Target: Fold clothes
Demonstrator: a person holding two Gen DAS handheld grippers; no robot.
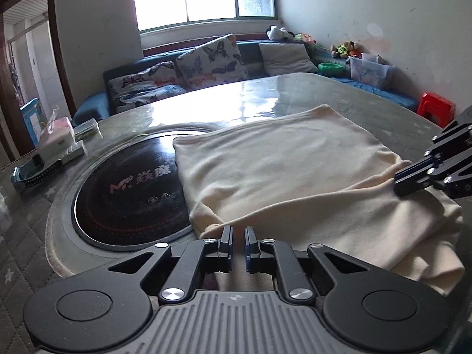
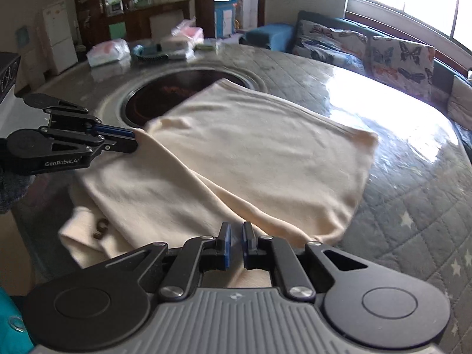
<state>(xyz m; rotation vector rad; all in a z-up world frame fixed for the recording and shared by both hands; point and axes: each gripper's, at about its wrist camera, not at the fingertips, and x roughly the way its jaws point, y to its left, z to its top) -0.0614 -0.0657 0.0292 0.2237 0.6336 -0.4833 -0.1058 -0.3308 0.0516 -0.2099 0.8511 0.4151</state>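
Observation:
A cream garment [image 1: 283, 162] lies partly folded on the round table, its far part flat and its near part bunched in layers. My left gripper [image 1: 238, 230] is shut on the garment's near left edge. My right gripper [image 2: 236, 226] is shut on the near right edge of the garment [image 2: 250, 150]. The right gripper also shows at the right of the left wrist view [image 1: 398, 181], pinching a fold. The left gripper shows at the left of the right wrist view [image 2: 134, 141], gripping a raised corner.
A black round cooktop [image 1: 126, 194] is set in the middle of the table [image 1: 339, 91], partly under the garment. Boxes and bags [image 2: 141, 48] lie at the table's far side. A sofa with butterfly cushions [image 1: 206, 59] runs behind. A red stool [image 1: 436, 107] stands at the right.

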